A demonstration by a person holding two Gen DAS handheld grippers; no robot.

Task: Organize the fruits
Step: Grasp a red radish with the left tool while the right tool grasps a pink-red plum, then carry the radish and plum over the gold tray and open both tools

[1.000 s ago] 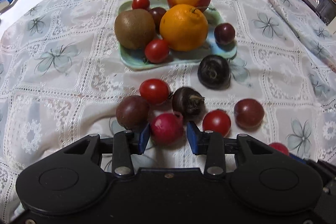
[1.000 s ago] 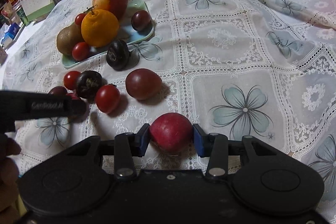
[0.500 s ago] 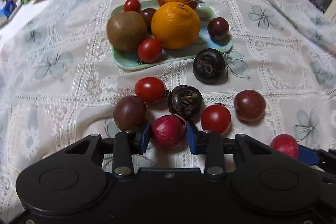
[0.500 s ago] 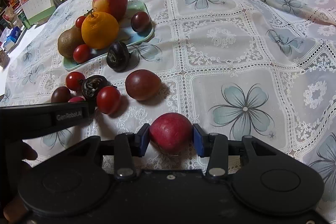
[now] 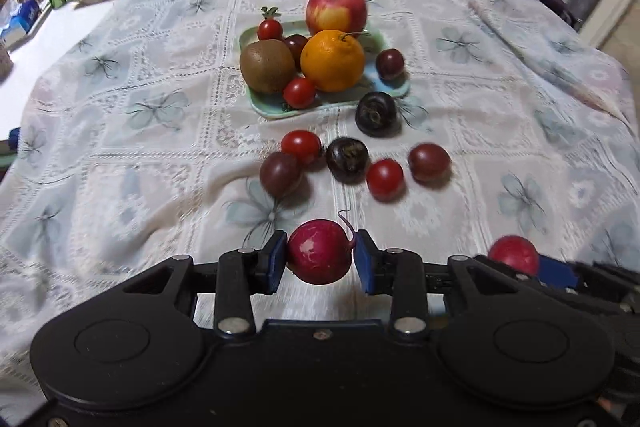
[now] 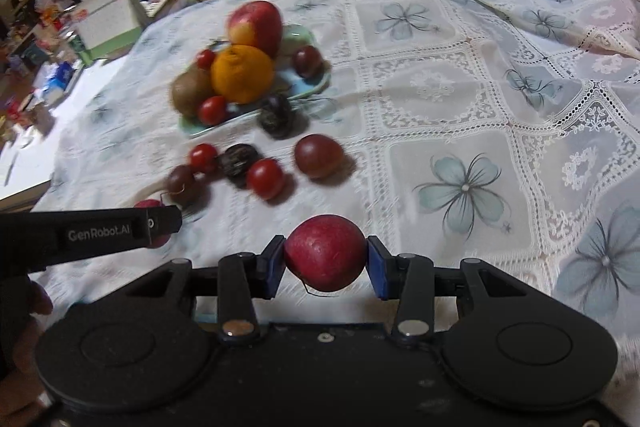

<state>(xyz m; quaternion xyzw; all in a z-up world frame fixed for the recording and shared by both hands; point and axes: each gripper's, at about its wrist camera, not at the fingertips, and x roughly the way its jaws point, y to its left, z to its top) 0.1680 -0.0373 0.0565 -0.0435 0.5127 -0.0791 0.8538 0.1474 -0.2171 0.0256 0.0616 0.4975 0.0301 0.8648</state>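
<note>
Two radishes are off the cloth now, where a second ago both still sat on it with my pads beside them. On the left, my left gripper [image 5: 320, 259] has narrowed onto the pink radish [image 5: 319, 256] and lifted it clear of the cluster it lay in; the blue pads press its flanks, its thin root curling up by the right pad, and the flowered tablecloth [image 5: 120, 167] shows below it. The jaws stand only partly apart, as wide as the radish. Beyond it the loose fruit stays where it was: a dark plum [image 5: 280, 173], two cherry tomatoes [image 5: 301, 146] and [image 5: 385, 179], a black round fruit [image 5: 347, 159], another plum [image 5: 429, 161], and a second black fruit [image 5: 376, 113] just beside the green tray [image 5: 264, 109]. The tray holds a kiwi [image 5: 267, 67], an orange [image 5: 332, 59], an apple [image 5: 336, 10], small tomatoes and a dark plum. Moving right, my right gripper [image 6: 326, 261] has kept its grip unchanged on the red radish [image 6: 325, 251], which is likewise raised above the cloth, both pads flat against its sides, jaws part-way open around it. From the right wrist view the left gripper's finger crosses the lower left, with a hand's edge under it, and the far fruit is blurred.
</note>
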